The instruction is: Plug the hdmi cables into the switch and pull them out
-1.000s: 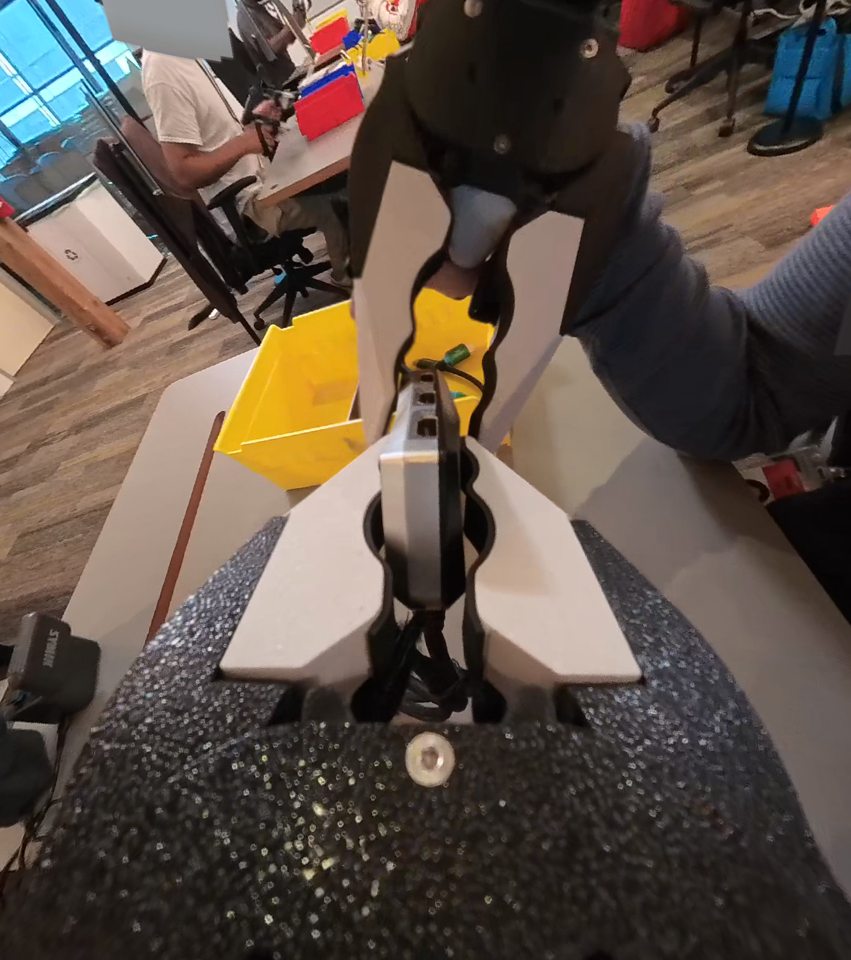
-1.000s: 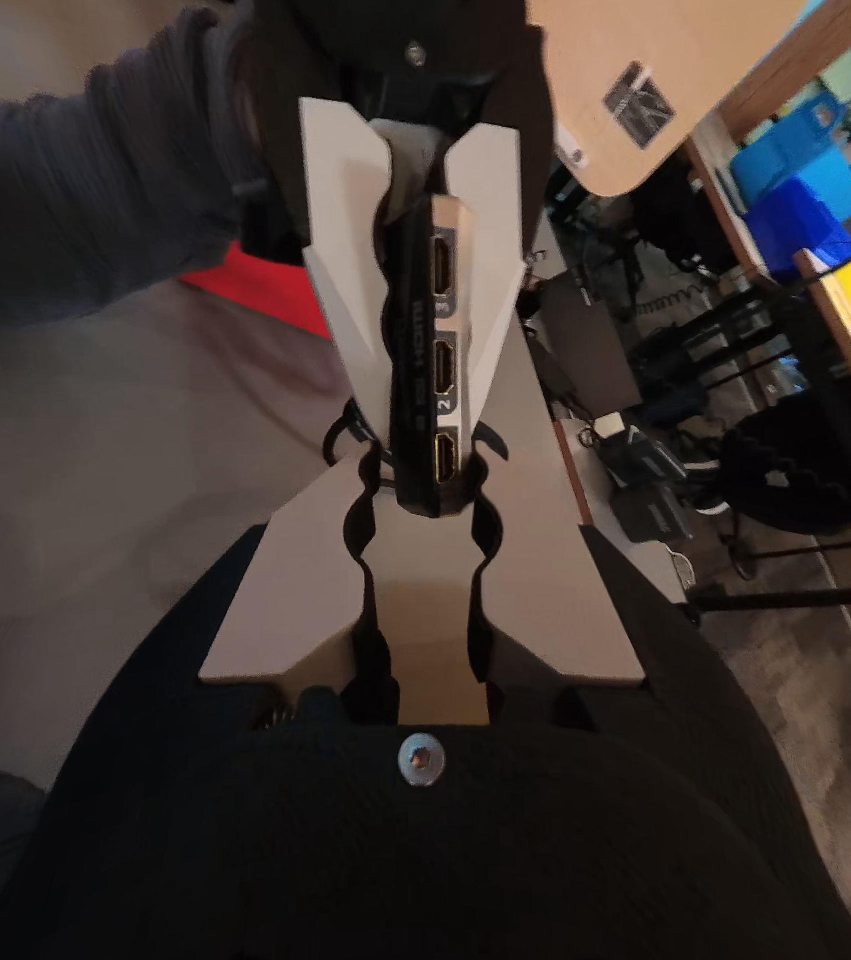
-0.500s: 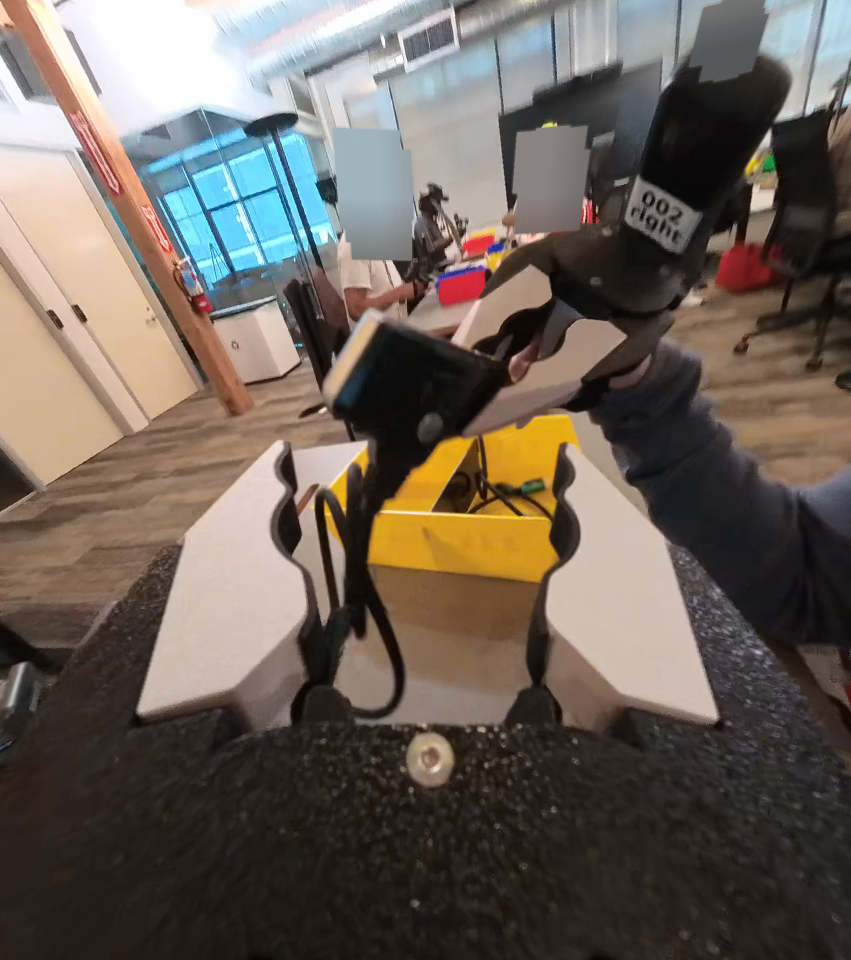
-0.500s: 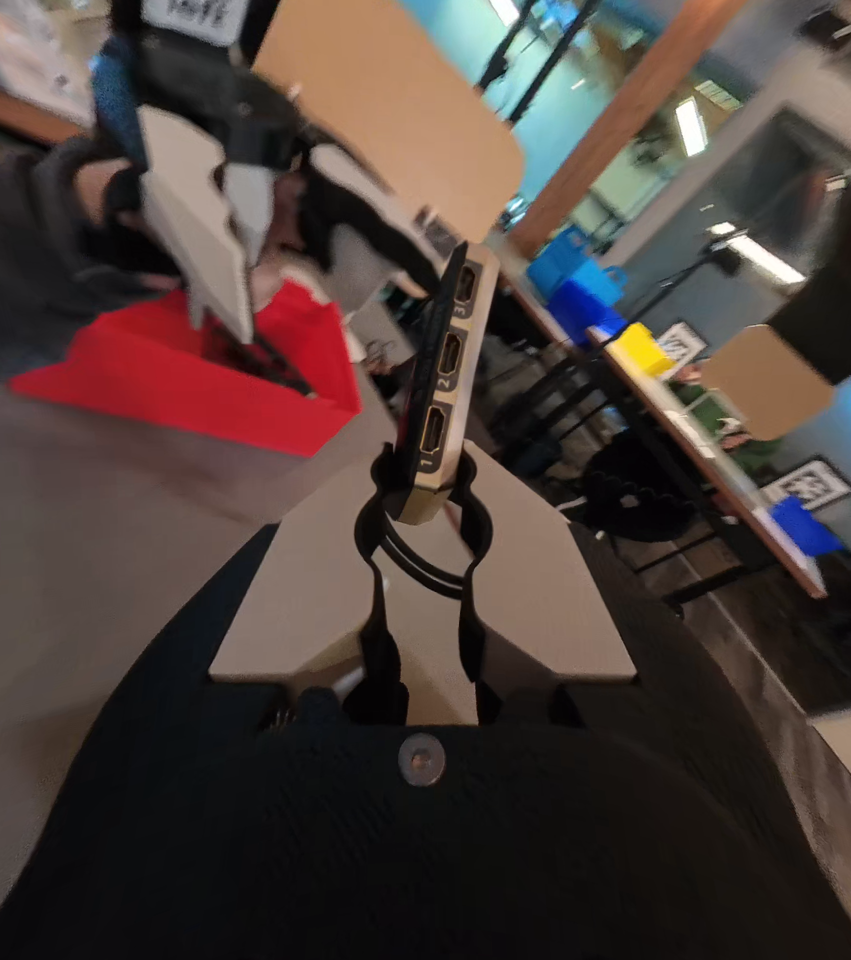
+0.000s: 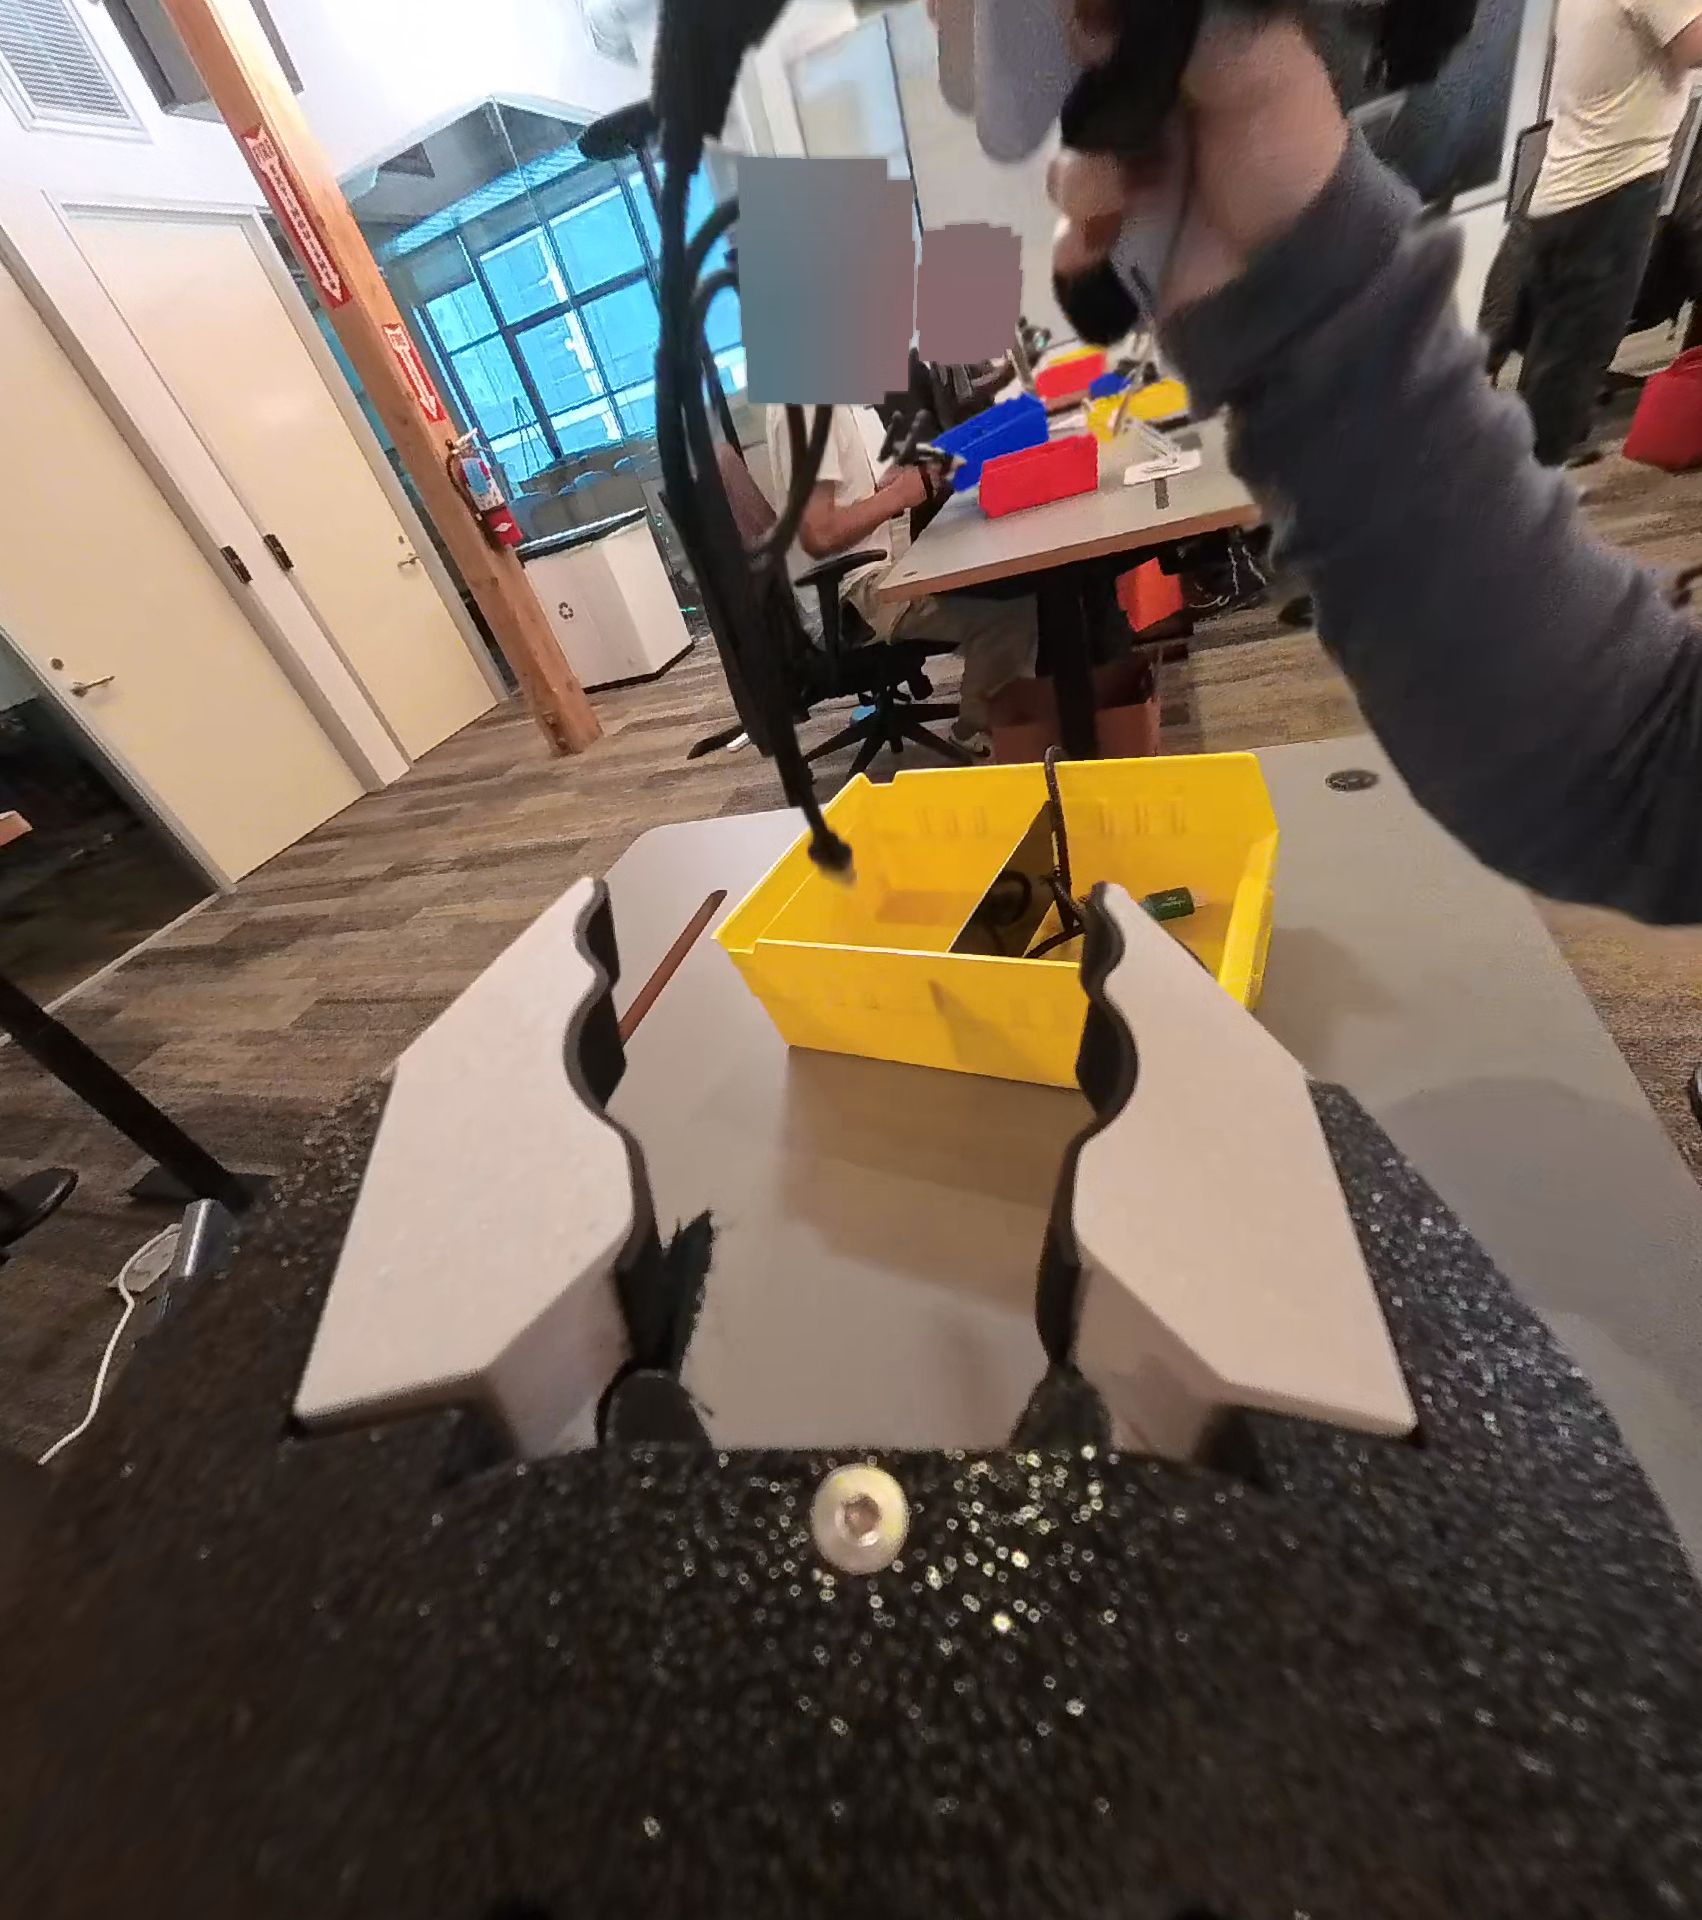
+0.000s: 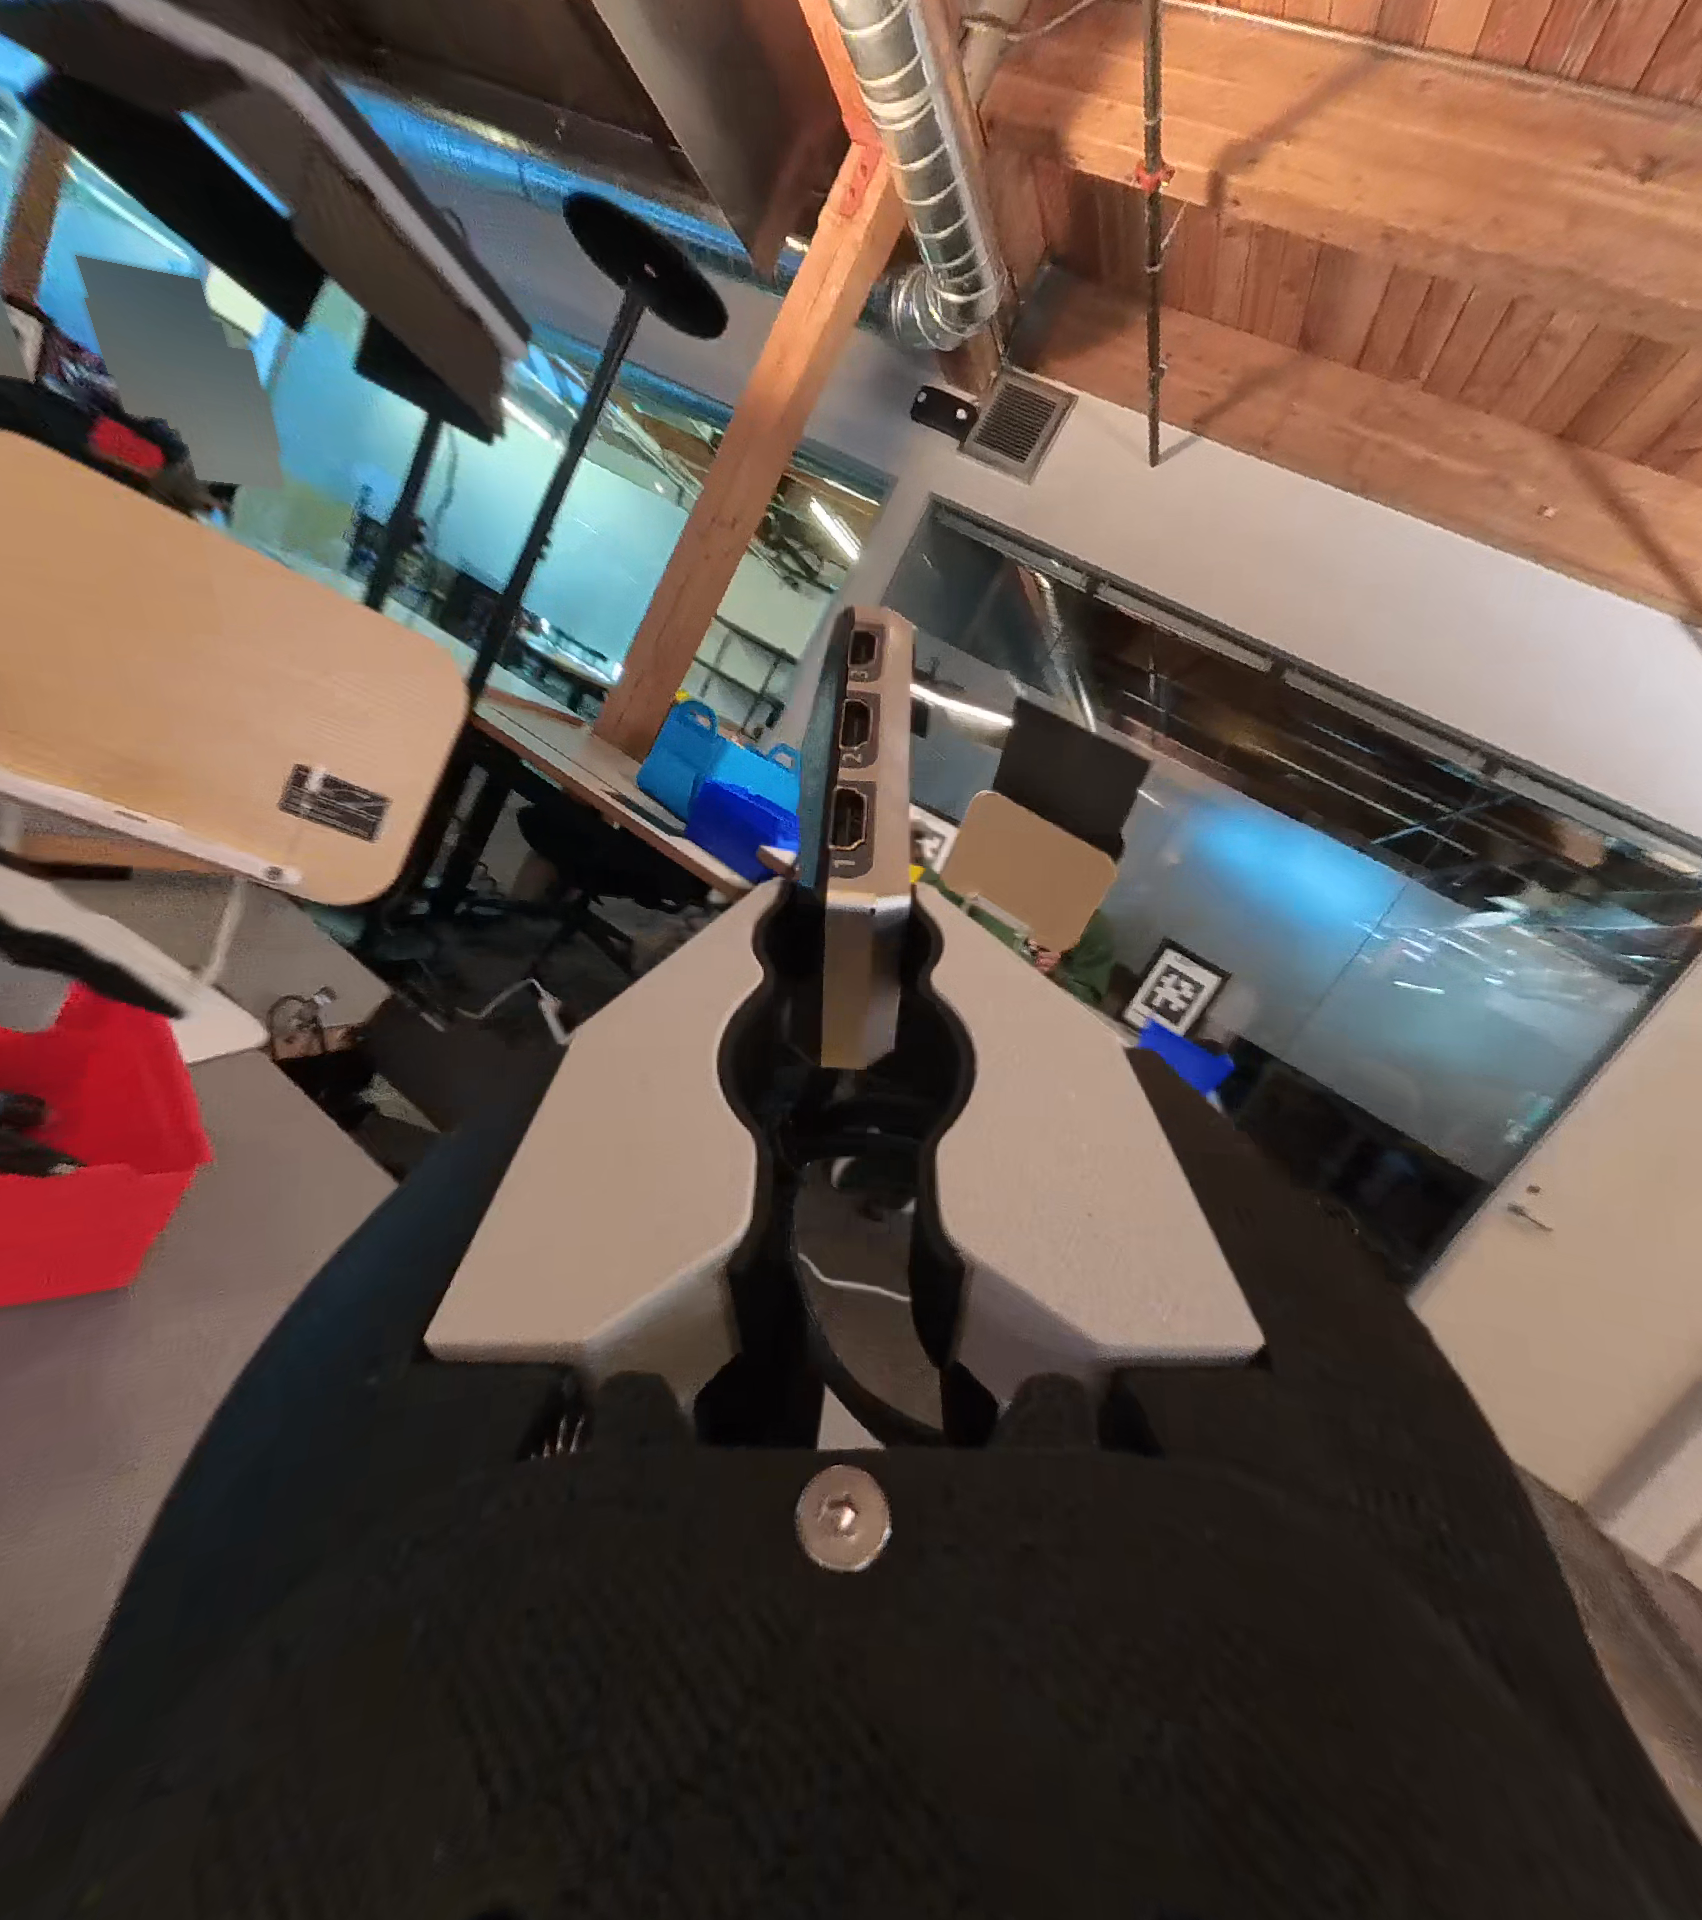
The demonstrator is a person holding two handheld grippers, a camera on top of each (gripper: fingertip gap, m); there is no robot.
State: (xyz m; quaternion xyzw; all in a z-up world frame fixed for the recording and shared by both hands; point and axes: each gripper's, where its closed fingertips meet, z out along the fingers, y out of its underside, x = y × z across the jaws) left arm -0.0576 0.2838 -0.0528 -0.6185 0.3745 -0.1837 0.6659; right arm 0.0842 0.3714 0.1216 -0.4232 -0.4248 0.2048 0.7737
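Note:
My right gripper (image 6: 847, 904) is shut on the HDMI switch (image 6: 862, 810), a slim silver and black box with three empty ports facing me. It holds the switch high, pointing up toward the ceiling. In the left wrist view the switch's black cable (image 5: 722, 520) hangs from above, and its end dangles over the left compartment of the yellow bin (image 5: 930, 997). My left gripper (image 5: 847, 904) is open and empty, low over the grey table (image 5: 1449, 1039) in front of that bin. The hand and grey sleeve (image 5: 1449, 571) that hold the right gripper show at the upper right.
The yellow bin has a divider, with dark cables and a small green plug (image 5: 1169, 902) in its right part. A red bin (image 6: 16, 1195) with black cables stands on the table at the left of the right wrist view. People sit at desks beyond. The tips of one gripper are about 25 cm away from the tips of the other.
The left gripper let go of the switch and opened wide. The right gripper took the switch and lifted it up and away; its cable now hangs over the yellow bin.

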